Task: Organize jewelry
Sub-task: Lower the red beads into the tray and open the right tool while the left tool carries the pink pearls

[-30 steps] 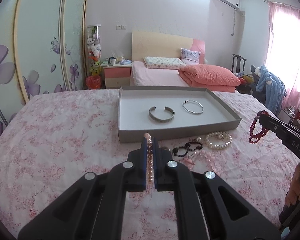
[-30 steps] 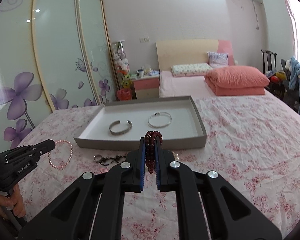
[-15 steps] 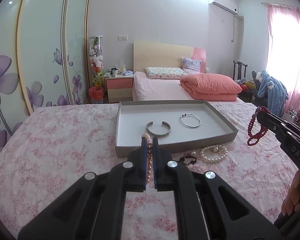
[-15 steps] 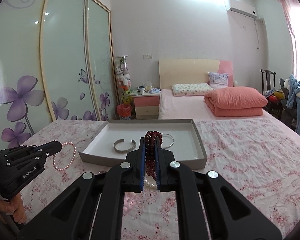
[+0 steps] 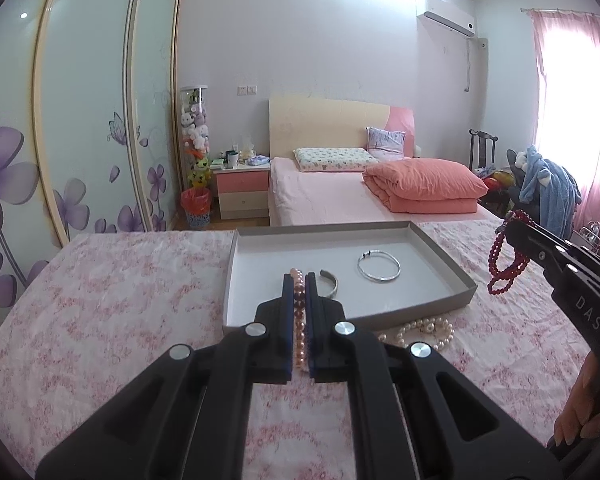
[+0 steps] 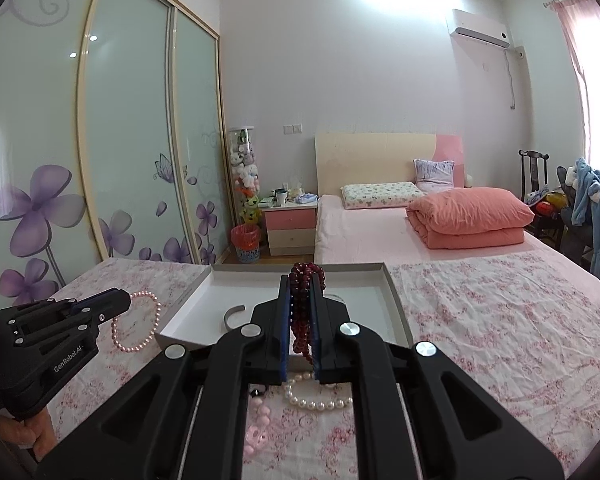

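Currently both grippers are loaded. Left gripper (image 5: 299, 280): jaws clamped on a pink pearl bracelet (image 6: 137, 322), which hangs as a loop at lower left of the right wrist view. Right gripper (image 6: 301, 280): jaws clamped on a dark red bead strand (image 5: 507, 258), dangling at right edge of the left wrist view. Grey tray (image 5: 440, 258) sits at frame centre on the floral bedspread (image 5: 112, 304), holding 2 pieces: a silver cuff (image 5: 332, 282) and a thin silver bangle (image 5: 379, 267).

Risks, as judged:
- Beads are round and slick; a strand pinched at 1 point could slip out if a hand jerks.
- Dangling loops may catch the tray's near wall on the way in and drag or tip it.
- A drop could land on the cuff or bangle and tangle.
- White pearl bracelet (image 5: 426, 332) lies just outside the tray's near wall, low centre; a swinging strand could snag it.

Hard to make out:
- Left gripper body covers most of the cuff.
- Small pink and dark pieces (image 6: 258, 412) below the right gripper are partly hidden; type unclear.
- Only fingertips of each hand show at frame edges.
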{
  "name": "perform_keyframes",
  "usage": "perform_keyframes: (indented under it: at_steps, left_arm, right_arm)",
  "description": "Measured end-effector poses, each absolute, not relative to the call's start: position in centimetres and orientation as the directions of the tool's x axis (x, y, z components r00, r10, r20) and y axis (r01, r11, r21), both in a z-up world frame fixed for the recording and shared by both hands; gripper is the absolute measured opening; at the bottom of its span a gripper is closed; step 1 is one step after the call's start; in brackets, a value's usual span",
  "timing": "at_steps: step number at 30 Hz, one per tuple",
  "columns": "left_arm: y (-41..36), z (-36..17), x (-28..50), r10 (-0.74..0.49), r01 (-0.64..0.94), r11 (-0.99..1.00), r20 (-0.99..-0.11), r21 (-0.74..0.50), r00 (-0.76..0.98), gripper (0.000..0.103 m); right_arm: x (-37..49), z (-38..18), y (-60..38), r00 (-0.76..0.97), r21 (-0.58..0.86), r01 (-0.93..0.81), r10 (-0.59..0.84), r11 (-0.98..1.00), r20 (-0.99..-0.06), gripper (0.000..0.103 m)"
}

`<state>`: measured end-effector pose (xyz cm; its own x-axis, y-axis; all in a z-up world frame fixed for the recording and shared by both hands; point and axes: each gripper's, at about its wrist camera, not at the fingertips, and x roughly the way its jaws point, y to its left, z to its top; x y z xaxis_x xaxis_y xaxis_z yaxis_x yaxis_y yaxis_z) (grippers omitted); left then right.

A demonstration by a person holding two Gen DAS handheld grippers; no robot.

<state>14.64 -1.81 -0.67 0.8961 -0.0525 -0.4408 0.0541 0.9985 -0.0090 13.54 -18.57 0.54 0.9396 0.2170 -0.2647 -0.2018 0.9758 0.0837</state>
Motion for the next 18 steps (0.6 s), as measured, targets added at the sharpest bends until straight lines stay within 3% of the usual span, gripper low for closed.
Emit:
perform_keyframes:
  at_steps: [18]
  left_arm:
    - [-2.3,-1.3,22.5,-0.076,0.077,0.997,-0.444,-0.016,0.893,0.006]
  right_arm:
    - [21.1,-0.2,-17.1,0.938,0.085,-0.17,0.188,0.982,-0.292,0.009]
